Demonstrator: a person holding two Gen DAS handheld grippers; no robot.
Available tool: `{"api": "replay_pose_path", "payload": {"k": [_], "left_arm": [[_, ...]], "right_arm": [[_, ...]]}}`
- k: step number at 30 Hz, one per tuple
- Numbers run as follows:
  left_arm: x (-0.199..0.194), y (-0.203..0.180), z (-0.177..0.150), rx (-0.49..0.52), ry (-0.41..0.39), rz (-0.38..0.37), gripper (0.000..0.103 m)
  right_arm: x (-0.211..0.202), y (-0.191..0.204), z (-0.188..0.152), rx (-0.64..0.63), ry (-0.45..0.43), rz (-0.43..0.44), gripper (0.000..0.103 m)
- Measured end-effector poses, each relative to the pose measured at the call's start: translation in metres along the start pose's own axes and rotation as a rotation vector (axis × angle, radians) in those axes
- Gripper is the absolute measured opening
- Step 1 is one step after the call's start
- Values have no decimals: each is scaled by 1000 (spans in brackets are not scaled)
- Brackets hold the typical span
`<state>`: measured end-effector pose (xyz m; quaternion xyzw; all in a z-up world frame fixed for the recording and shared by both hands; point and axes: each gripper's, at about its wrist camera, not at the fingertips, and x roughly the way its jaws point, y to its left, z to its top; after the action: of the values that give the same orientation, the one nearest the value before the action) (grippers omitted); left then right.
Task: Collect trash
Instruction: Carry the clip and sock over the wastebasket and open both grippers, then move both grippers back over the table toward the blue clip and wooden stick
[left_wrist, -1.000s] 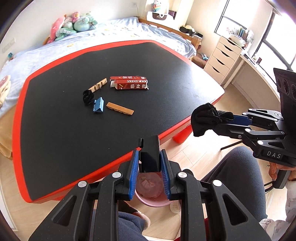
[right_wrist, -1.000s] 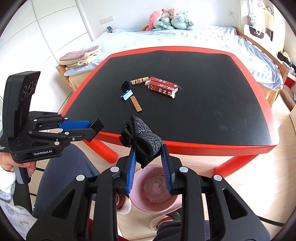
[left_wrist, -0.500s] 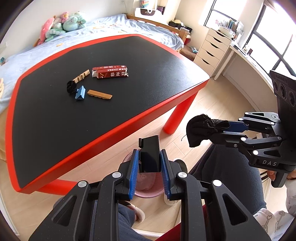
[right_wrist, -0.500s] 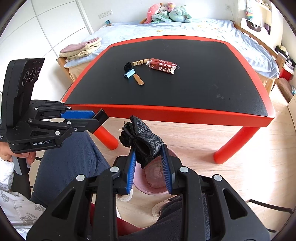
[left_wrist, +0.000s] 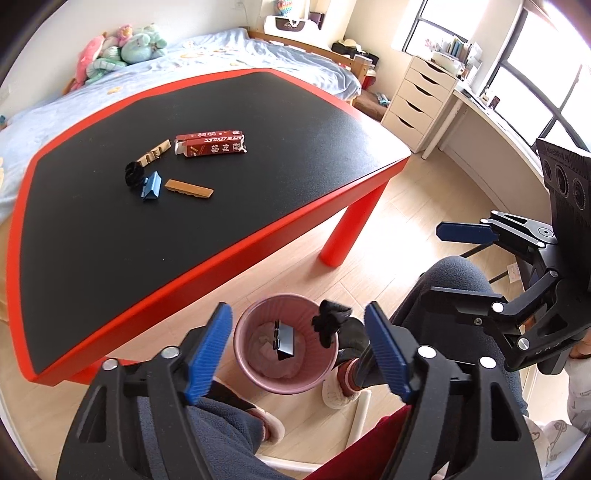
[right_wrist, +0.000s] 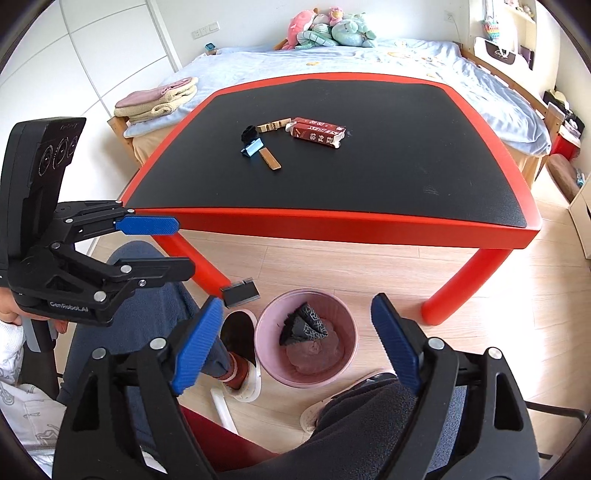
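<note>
left gripper (right_wrist: 177, 251): "GenRobot.AI" | red carton (right_wrist: 318, 132): print too blurred to read

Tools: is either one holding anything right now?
Nothing is held. The left tool and right tool are both opening with nothing between their jaws; the black box and dark cloth drop at the bin.

Right tongs (right_wrist: 297, 328) opening, empty; black cloth (right_wrist: 304, 325) in pink bin (right_wrist: 347, 332) below.
</note>
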<state>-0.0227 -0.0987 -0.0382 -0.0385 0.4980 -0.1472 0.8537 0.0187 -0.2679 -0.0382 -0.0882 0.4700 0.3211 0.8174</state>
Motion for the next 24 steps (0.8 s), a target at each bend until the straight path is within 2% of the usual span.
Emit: {"api": "replay_pose_path", "payload": {"k": [4, 8, 24], "left_arm": [[-1, 4, 0, -16, -4, 25, 95], [-3, 8, -2, -30, -6, 40, 95], [-10, 20, -6, -67, -17, 69, 95]], "right_arm": [[2, -2, -2, 11, 14, -3, 95], [5, 0, -4, 13, 26, 0, 96], [11, 9, 1, -12, 40, 18, 97]]}}
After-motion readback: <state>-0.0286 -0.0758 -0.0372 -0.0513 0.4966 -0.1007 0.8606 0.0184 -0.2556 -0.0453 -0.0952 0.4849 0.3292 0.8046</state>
